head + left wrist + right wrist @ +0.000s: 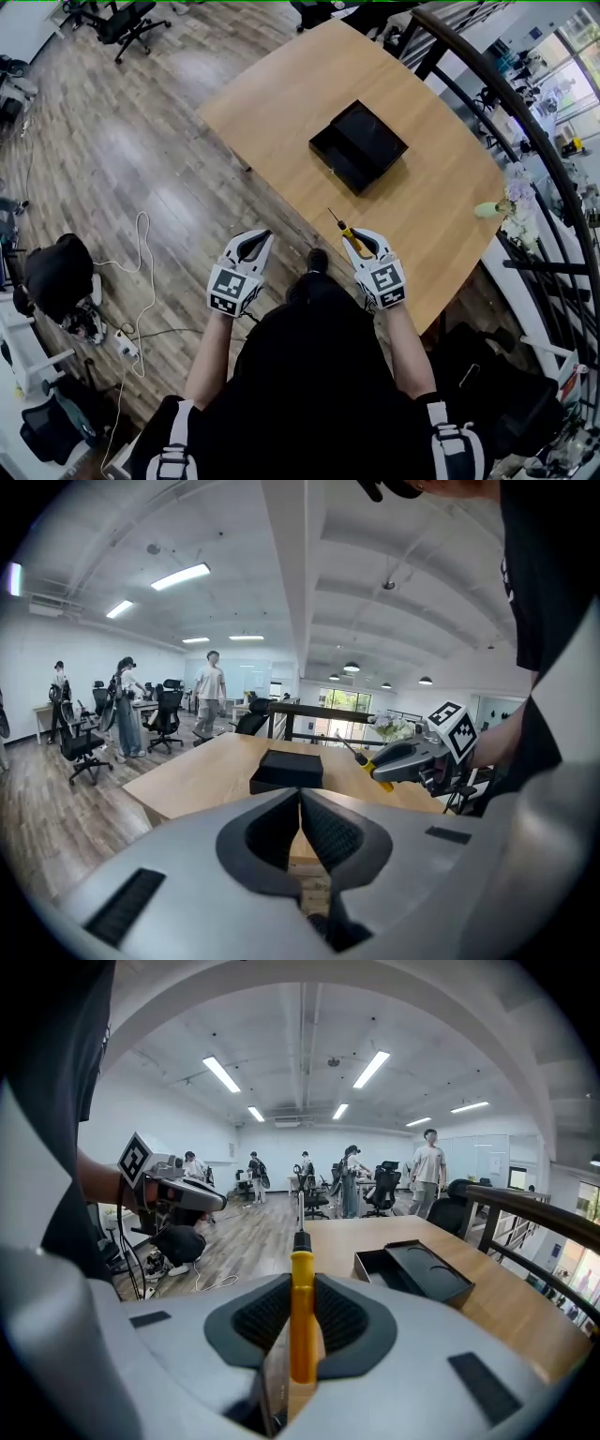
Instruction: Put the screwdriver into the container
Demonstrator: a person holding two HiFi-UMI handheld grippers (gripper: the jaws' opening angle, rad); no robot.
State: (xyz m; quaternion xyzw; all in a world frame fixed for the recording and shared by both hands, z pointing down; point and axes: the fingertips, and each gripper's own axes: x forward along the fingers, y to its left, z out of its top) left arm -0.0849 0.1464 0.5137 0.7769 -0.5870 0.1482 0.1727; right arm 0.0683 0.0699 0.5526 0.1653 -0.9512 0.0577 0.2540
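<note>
1. Sitting clamped between the two pads of the right hand-held gripper [366, 242], the screwdriver [302, 1316] is held by its yellow handle, with the pads pressed on either side of it.
2. Its black collar and thin metal shaft stick out past the fingertips, pointing forward and away from the person.
3. In the head view the shaft's tip aims toward the black container [361, 142], which lies well apart from it, farther along the worktop [281, 94].
4. The screwdriver is lifted clear of the wood, over the worktop's near edge.
5. The container rests flat near the middle of the worktop. From the right gripper view it shows as a shallow black tray with a second flat black piece lying partly over it.
6. The right forearm [408, 342] reaches straight forward from the body. That gripper's marker cube [386, 281] is turned up toward the head.
7. The left hand-held gripper [251, 242] is held level with the right one but off the worktop, over the wooden floor [122, 150]. Its jaws are closed together with nothing between them.
8. The left forearm [211, 352] also reaches forward, roughly parallel to the right.
</note>
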